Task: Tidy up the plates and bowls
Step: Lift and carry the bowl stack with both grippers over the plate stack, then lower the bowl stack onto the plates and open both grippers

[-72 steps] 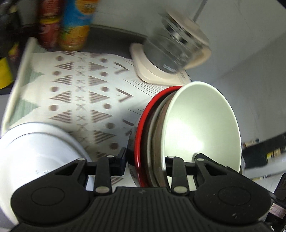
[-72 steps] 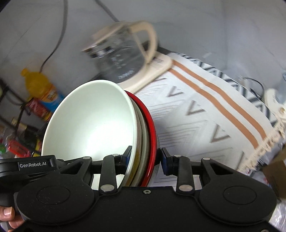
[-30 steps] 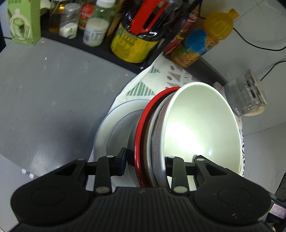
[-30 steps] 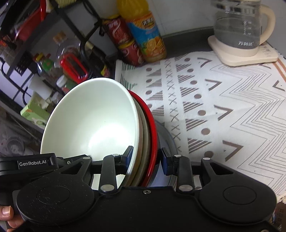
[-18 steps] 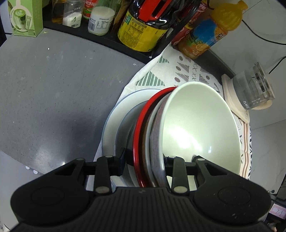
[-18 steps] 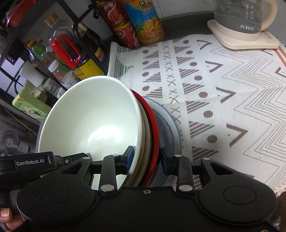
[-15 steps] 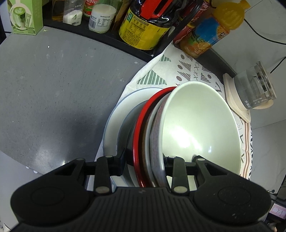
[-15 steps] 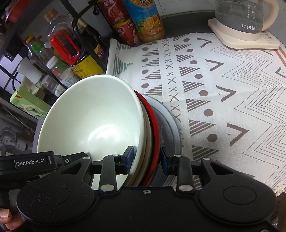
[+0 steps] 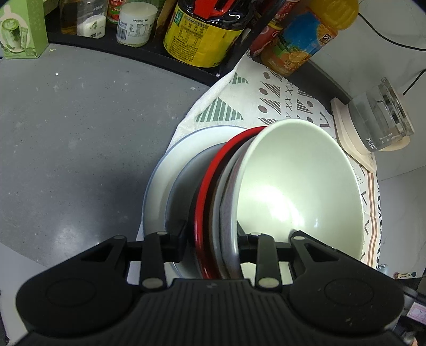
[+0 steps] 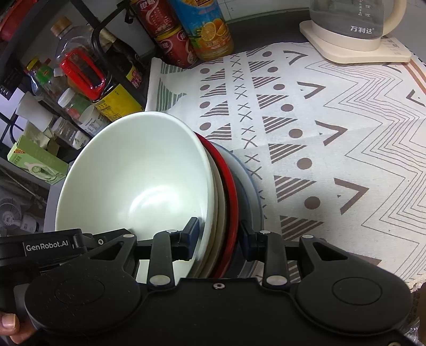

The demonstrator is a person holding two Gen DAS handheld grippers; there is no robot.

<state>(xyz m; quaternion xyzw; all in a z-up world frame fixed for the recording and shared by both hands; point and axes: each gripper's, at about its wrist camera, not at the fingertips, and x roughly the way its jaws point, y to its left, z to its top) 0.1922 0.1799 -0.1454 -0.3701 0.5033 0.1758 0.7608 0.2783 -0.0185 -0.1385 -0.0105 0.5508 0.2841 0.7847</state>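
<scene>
Left gripper (image 9: 211,237) and right gripper (image 10: 218,237): fingers clamped on the nested bowl stack (image 9: 298,186). Stack sits over the pale plate (image 9: 170,173) on the patterned cloth (image 10: 319,133).

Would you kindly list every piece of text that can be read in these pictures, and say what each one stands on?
"GenRobot.AI": white lettering on the black body of the left gripper, seen from the right wrist.
"万利达": on the clear glass kettle with cream handle and base.
Labels on the tall orange juice bottle, the red drink bottle, the yellow-labelled dark bottle and the green carton: too small or blurred.
</scene>
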